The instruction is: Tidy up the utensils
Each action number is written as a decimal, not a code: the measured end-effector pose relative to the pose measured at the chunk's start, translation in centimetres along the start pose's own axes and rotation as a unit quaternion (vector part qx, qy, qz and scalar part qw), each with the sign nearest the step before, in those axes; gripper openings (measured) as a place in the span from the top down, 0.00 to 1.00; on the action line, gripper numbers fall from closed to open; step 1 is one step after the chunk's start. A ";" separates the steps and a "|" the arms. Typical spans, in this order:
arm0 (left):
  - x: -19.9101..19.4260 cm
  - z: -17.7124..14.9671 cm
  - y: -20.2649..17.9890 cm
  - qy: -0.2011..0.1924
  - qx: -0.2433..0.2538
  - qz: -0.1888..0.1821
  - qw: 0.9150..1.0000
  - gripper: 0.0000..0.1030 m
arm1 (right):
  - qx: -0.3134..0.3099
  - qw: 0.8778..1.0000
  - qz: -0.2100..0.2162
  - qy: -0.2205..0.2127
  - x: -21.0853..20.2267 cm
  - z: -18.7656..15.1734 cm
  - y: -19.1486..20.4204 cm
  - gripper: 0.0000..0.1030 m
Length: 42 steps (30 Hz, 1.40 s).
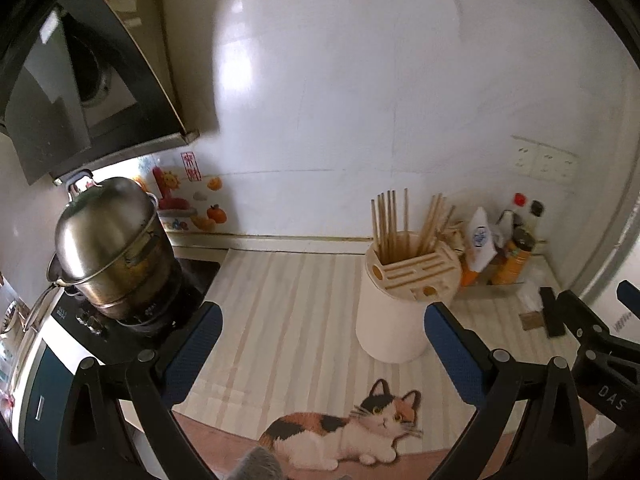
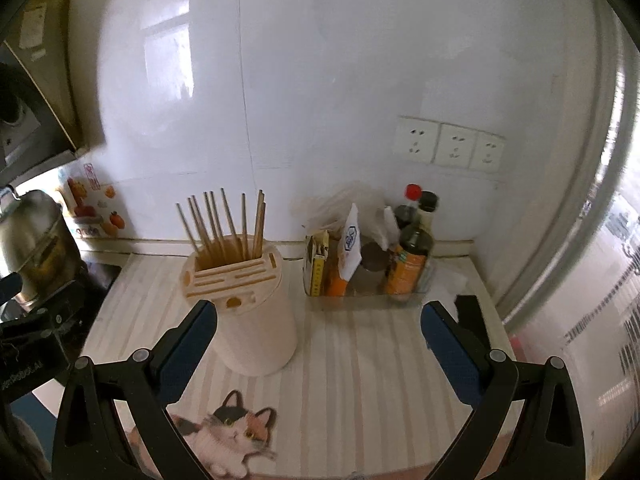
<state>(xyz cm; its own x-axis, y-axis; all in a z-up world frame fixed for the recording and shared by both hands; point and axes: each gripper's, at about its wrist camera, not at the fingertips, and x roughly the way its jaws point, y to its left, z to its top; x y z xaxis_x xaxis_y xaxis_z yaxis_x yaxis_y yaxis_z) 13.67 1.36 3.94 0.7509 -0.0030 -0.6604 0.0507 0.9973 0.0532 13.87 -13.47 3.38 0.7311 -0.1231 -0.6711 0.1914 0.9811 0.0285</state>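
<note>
A cream utensil holder [image 1: 394,316] [image 2: 250,312] stands on the striped counter mat [image 1: 292,320], with several wooden chopsticks [image 1: 390,220] [image 2: 224,224] upright in its back slot. My left gripper [image 1: 324,340] is open and empty, held above the mat in front of and left of the holder. My right gripper [image 2: 318,340] is also open and empty, its left finger just in front of the holder. The right gripper's black body shows at the right edge of the left wrist view.
A steel pot [image 1: 108,248] sits on the stove at the left. A clear tray [image 2: 360,300] of bottles and seasoning packets stands right of the holder by the wall. Wall sockets [image 2: 448,144] are above it. A cat picture [image 1: 352,428] marks the mat's front.
</note>
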 end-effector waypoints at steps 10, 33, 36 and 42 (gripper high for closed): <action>-7.6 -3.1 2.5 -0.021 0.012 -0.027 0.999 0.00 | 0.017 0.999 -0.024 -0.045 -11.7 -3.6 0.9 0.00; -10.6 -4.4 2.3 -0.023 -0.001 -0.016 1.000 0.00 | 0.016 0.998 -0.016 -0.061 -17.5 -4.6 1.1 0.00; -10.6 -4.4 2.4 -0.024 -0.003 -0.010 1.000 0.00 | 0.012 0.998 -0.009 -0.057 -17.3 -4.5 1.1 0.00; -10.6 -4.2 2.5 -0.025 -0.003 -0.006 1.000 0.00 | 0.011 0.998 -0.008 -0.056 -16.9 -4.4 1.1 0.00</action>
<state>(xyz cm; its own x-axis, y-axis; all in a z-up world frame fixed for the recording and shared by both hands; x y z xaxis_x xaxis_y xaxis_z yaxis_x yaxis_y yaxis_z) 3.09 4.15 7.95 0.7825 -0.0188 -0.6224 0.0560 0.9976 0.0402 -1.15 -9.63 11.53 0.7962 -0.1558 -0.5847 0.2170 0.9755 0.0355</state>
